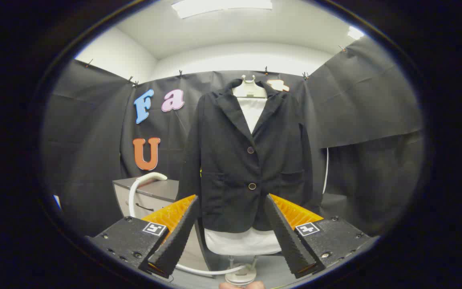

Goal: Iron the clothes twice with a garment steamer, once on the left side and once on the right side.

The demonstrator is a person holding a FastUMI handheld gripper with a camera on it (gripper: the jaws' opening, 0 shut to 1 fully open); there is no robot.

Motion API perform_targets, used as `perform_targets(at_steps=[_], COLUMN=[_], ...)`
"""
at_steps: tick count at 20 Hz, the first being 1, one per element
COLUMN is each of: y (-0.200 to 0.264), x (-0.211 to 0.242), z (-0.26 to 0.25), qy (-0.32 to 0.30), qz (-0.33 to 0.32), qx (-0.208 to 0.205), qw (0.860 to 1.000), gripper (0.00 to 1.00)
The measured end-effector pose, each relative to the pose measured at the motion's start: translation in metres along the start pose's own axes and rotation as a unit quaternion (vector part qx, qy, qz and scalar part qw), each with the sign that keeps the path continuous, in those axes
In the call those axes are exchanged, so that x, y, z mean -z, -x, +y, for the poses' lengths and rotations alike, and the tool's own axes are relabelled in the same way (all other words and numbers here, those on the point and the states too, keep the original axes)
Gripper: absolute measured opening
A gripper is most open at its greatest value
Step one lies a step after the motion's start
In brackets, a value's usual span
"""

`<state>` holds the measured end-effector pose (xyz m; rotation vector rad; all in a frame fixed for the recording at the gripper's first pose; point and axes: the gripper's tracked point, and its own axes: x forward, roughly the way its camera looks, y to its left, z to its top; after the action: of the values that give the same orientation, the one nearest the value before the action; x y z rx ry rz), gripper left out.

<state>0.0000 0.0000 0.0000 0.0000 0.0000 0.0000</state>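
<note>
Clothes on the stand are a dark blazer [247,160] over a white garment [244,241] whose hem hangs out below it; the blazer is buttoned with two buttons down its front and has a pocket on each side. It hangs on a white hanger [250,89] in front of the black cloth wall, beyond the claw [231,202] and framed between its two fingers. The claw is released: its fingers stand spread well apart with nothing between them, their tips level with the blazer's lower edge but apart from it. A white hose [140,185] arches up beside a grey desk [155,192] with drawers, to the left of the blazer, and a white tube curves along the floor under the hem toward a pale stand base [241,277] just below the fingers. A fingertip of the person [242,285] shows just below that base.
</note>
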Motion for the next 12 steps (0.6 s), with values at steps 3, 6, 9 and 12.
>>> perform_targets(at_steps=[3,6,9,12], y=[-0.002,0.000,-0.005,-0.007], x=[-0.002,-0.004,-0.008,-0.011], z=[0.004,0.013,0.027,0.038], qy=[-0.006,-0.010,-0.008,-0.006], qz=[0.007,0.011,0.010,0.008], qx=[-0.016,-0.034,-0.044,-0.048], qw=[1.000,0.999,0.999,0.999], gripper=[1.00,1.00,1.00,1.00])
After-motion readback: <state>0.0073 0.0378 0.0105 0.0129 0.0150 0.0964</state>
